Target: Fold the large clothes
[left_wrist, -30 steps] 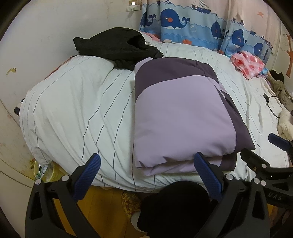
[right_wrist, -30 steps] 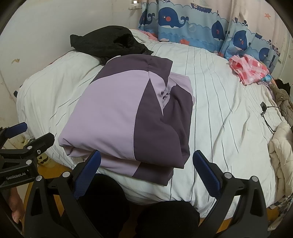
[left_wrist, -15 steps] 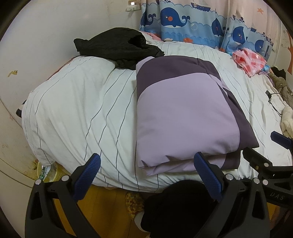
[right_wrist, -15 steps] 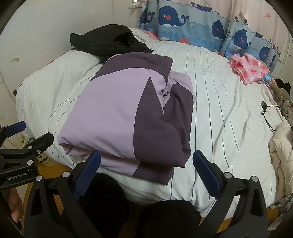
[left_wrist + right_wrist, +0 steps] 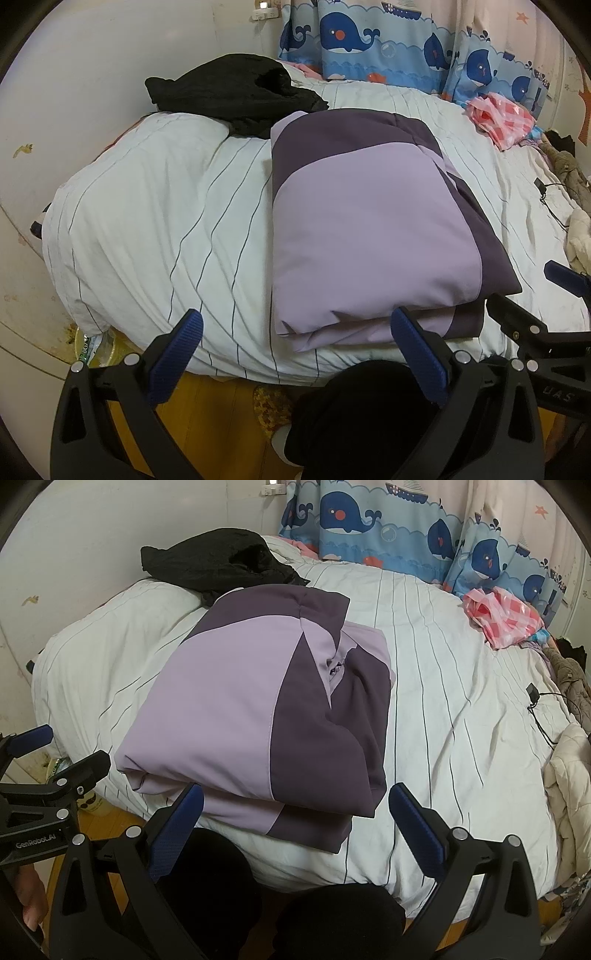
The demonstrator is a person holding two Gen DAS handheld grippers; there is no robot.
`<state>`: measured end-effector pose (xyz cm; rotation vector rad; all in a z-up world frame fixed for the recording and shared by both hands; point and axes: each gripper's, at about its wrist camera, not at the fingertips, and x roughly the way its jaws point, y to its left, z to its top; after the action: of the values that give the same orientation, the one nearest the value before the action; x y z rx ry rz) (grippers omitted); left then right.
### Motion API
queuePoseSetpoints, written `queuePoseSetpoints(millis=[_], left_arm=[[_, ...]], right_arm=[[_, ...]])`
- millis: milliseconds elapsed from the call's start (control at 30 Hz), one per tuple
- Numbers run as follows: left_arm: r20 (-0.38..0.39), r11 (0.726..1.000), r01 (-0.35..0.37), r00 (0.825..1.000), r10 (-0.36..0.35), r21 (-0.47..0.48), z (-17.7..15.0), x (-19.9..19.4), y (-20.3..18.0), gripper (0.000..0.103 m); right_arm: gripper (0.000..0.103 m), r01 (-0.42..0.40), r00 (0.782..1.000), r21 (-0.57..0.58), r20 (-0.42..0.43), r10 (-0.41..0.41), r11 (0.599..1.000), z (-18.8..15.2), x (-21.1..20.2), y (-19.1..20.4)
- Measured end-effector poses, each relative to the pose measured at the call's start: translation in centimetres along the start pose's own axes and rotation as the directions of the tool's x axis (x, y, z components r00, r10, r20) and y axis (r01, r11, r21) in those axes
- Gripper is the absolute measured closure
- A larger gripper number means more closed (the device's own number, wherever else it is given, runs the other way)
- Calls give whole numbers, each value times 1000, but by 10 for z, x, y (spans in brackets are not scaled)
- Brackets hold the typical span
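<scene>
A: Left wrist view? 
B: Folded purple garment (image 5: pixel 373 236) on the bed (image 5: pixel 166 229), just beyond left claw (image 5: pixel 299 343); released, empty, held level.

A: Right wrist view? 
B: Garment just ahead of right claw (image 5: pixel 295 812); jaws apart, empty, off the bed's edge.

Left gripper (image 5: pixel 295 332): held low and level, jaws spread wide, nothing between them. Its blue fingertips (image 5: pixel 419 356) are clean and free of contact. Right gripper (image 5: pixel 295 810): same attitude, jaws equally wide apart, blue pads (image 5: pixel 177 827) bare. The two tools sit side by side, close together, each visible at the edge of the other's camera. A bare hand (image 5: pixel 31 901) grips the left tool's handle. The person's dark-clad legs (image 5: pixel 280 904) stand directly below both grippers.
</scene>
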<state>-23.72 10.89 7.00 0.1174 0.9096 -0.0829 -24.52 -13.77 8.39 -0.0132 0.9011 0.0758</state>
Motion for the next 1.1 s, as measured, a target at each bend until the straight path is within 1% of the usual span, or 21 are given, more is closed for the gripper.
queuePoseSetpoints(millis=[167, 1100], left_arm=[[-8, 1000, -13, 1000, 13, 10, -1, 2, -1, 6], [-13, 1000, 2, 1000, -2, 13, 0, 1, -3, 6]], right_arm=[[6, 0, 1000, -1, 1, 0, 1000, 0, 0, 0], [6, -2, 1000, 1, 2, 2, 1000, -1, 1, -1]])
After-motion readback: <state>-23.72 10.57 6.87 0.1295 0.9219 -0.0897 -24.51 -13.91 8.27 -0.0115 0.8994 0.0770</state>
